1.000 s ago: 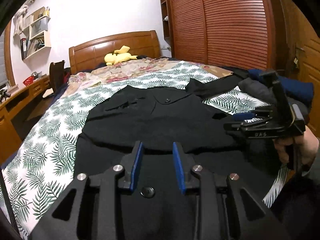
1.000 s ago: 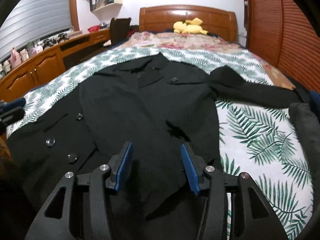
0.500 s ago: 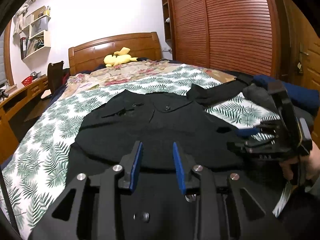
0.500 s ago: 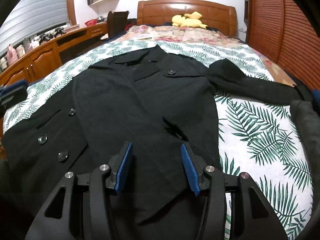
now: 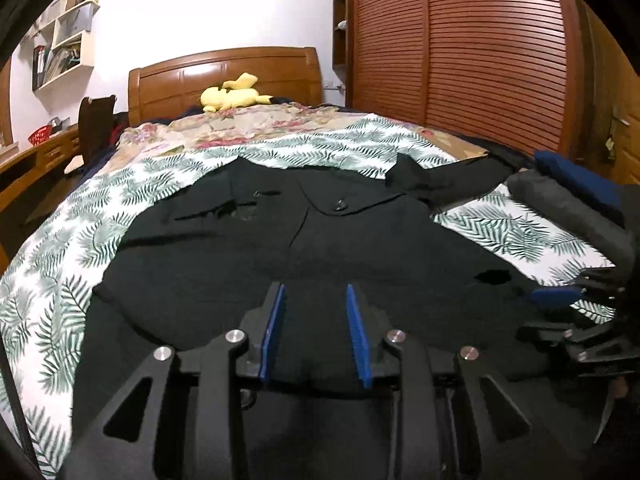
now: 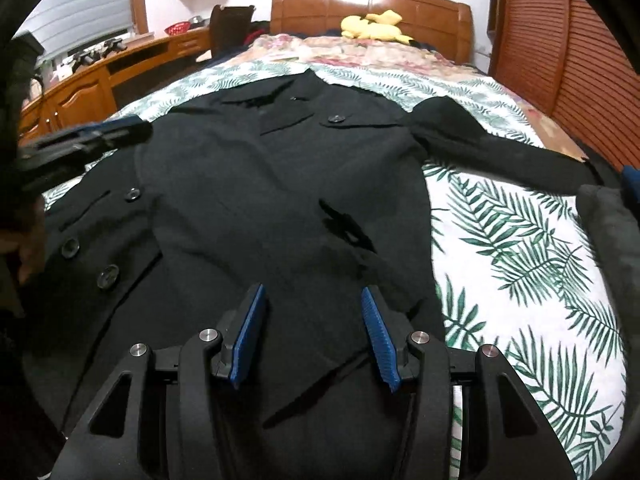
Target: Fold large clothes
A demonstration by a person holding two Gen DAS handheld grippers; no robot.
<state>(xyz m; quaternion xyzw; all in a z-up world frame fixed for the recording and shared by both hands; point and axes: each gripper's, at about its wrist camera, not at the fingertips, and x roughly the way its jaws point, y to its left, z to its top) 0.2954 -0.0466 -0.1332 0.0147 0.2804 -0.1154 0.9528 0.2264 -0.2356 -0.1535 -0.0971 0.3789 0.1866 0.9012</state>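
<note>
I have the large black wool coat with dark round buttons spread face-up on the bed with the green palm-leaf sheet, collar toward the wooden headboard, hem end toward me. One side looks already laid in over the body, while the far sleeve lies stretched out across the sheet toward the slatted wardrobe. My right hand-held gripper hangs over the lower part of the coat with its blue pads set wide and nothing between them; my left hand-held gripper is likewise spread and empty, low over the hem end. As I judge it, the step is to take the bottom edge at two points and carry it up toward the collar. To do that well I should pinch all the layers near each corner, lift evenly, and lay the fold flat. The outstretched sleeve probably wants bringing in first, or it will stick out. Thick cloth may slip from a shallow pinch.
</note>
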